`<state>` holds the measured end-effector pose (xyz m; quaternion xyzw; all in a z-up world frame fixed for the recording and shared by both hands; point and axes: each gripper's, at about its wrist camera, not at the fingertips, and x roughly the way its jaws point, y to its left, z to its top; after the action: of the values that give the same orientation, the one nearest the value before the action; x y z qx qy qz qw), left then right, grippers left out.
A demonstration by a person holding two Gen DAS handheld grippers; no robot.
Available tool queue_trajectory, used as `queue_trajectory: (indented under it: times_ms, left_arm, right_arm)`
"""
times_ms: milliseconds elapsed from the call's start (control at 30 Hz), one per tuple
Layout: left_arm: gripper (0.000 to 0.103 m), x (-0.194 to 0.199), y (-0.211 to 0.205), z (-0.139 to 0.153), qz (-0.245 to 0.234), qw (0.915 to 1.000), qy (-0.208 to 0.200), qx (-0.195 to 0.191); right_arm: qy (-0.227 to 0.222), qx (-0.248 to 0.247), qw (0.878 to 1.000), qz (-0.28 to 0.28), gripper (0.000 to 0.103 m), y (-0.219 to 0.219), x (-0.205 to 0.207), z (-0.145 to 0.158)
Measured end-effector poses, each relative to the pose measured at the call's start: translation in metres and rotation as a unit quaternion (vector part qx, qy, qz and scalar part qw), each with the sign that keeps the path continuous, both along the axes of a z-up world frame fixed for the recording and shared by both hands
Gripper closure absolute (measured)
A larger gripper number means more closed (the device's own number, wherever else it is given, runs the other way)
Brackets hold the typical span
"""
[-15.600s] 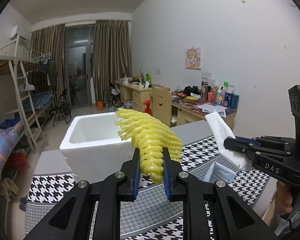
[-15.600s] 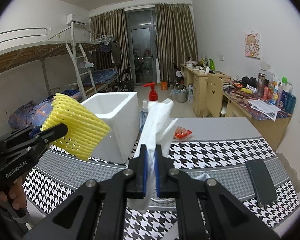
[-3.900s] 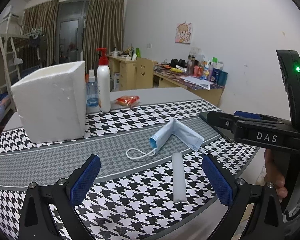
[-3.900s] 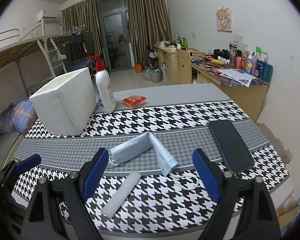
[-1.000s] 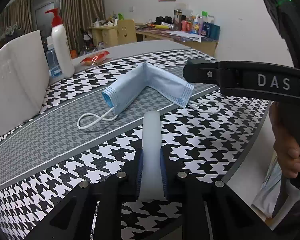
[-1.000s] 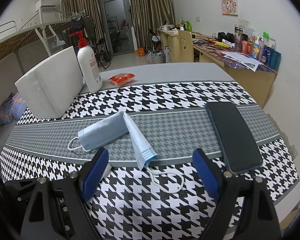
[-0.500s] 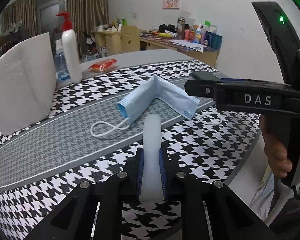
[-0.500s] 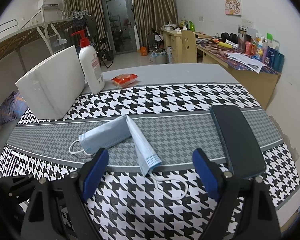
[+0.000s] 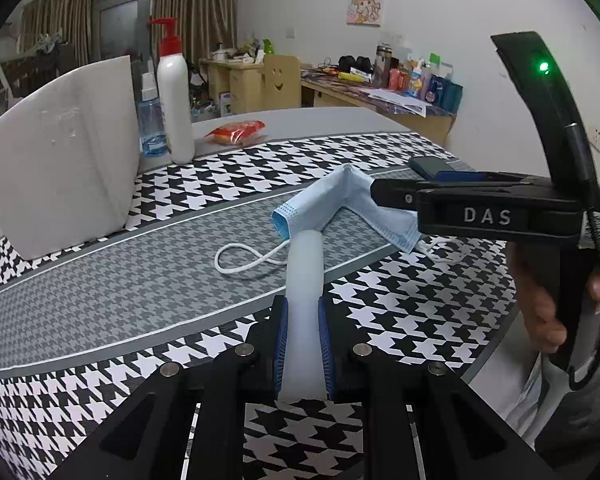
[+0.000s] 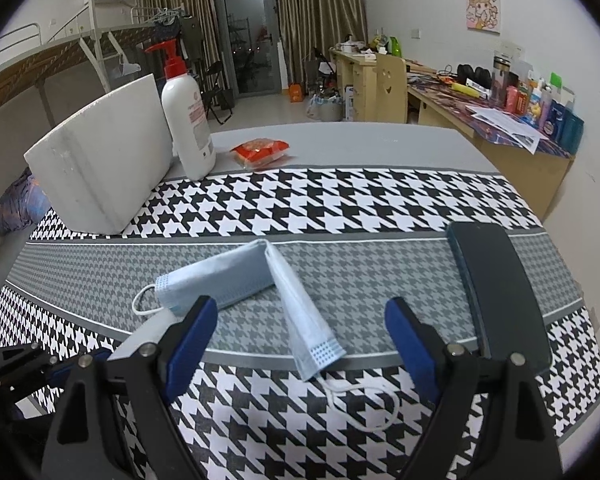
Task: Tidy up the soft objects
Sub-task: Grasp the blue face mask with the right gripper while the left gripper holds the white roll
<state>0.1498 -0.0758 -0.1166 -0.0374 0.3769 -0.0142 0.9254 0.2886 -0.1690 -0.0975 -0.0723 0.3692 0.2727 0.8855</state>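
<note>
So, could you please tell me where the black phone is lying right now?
In the right wrist view the black phone lies flat on the right side of the houndstooth tablecloth, right of the folded blue face mask.

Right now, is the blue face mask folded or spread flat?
Folded. The face mask lies bent into a V on the table, both halves doubled over.

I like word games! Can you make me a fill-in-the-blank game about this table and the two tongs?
1. The left tongs are shut on a white foam ____.
2. The right tongs are wide ____ above the blue face mask.
3. The pump bottle beside the white foam box has a ____ top.
4. The dark phone lies flat on the ____ side of the mask in the right tongs' view.

Missing words: tube; open; red; right
</note>
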Motion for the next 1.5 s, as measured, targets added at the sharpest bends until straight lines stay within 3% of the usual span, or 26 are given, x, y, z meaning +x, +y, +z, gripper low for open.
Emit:
queue_trajectory:
  times_ms: [100, 267, 700, 1167, 1500]
  left_arm:
    - [0.086, -0.003, 0.002, 0.002, -0.001, 1.0000, -0.004, -0.001]
    - [0.086, -0.006, 0.002, 0.002, -0.006, 1.0000, -0.003, -0.006]
    - [0.086, -0.014, 0.017, 0.007, 0.012, 0.9997, -0.010, -0.016]
    - [0.086, -0.023, 0.033, 0.015, 0.027, 0.9992, -0.021, -0.021]
    - [0.086, -0.030, 0.044, 0.025, 0.035, 0.9987, -0.032, -0.016]
  right_arm:
    - [-0.002, -0.005, 1.000, 0.004, 0.014, 0.004, 0.001, -0.002]
    - [0.008, -0.013, 1.000, 0.014, 0.027, 0.012, 0.004, -0.006]
    - [0.023, -0.028, 0.999, 0.017, 0.047, 0.023, 0.006, -0.013]
    - [0.051, -0.040, 0.998, 0.009, 0.088, 0.024, 0.005, -0.023]
    - [0.036, -0.019, 0.999, -0.005, 0.091, 0.017, -0.009, -0.007]
